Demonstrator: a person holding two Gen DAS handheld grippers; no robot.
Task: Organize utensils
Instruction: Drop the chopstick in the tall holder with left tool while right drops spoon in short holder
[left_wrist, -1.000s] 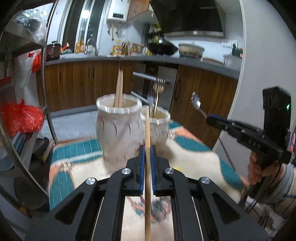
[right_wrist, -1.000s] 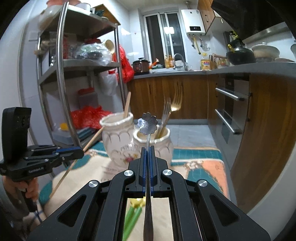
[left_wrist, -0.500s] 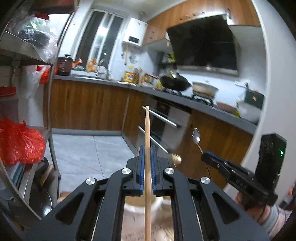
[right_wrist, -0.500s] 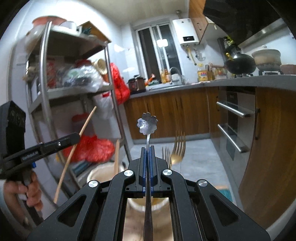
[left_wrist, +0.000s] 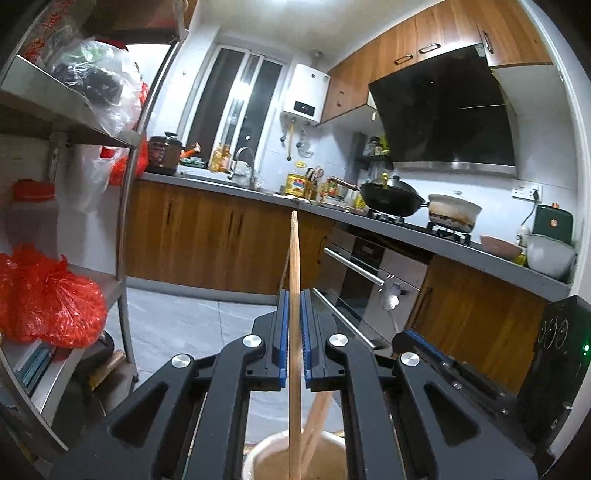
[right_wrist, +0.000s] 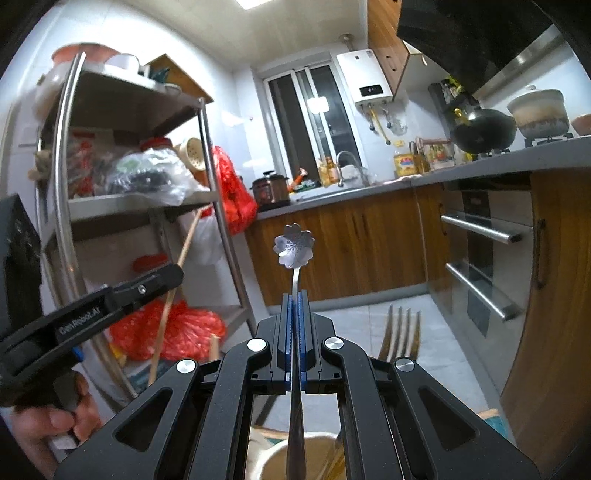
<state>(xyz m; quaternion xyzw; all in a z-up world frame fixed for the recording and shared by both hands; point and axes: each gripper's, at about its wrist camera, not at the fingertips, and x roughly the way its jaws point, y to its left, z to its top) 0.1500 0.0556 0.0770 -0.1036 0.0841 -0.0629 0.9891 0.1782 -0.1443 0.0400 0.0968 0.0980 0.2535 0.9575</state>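
Left wrist: left tongs clamp chopstick over holder holding chopsticks; right tongs clamp spoon.

The left gripper is pointing near level, jaws clamping a chopstick that is standing upright between the blue pads. The right gripper is likewise pointing near level, jaws pinching a spoon by its handle, flower-shaped end up. Seen from the right wrist, the left gripper is sitting to the left of the spoon, and the left hand is wrapping its handle below, fingers curling around it.
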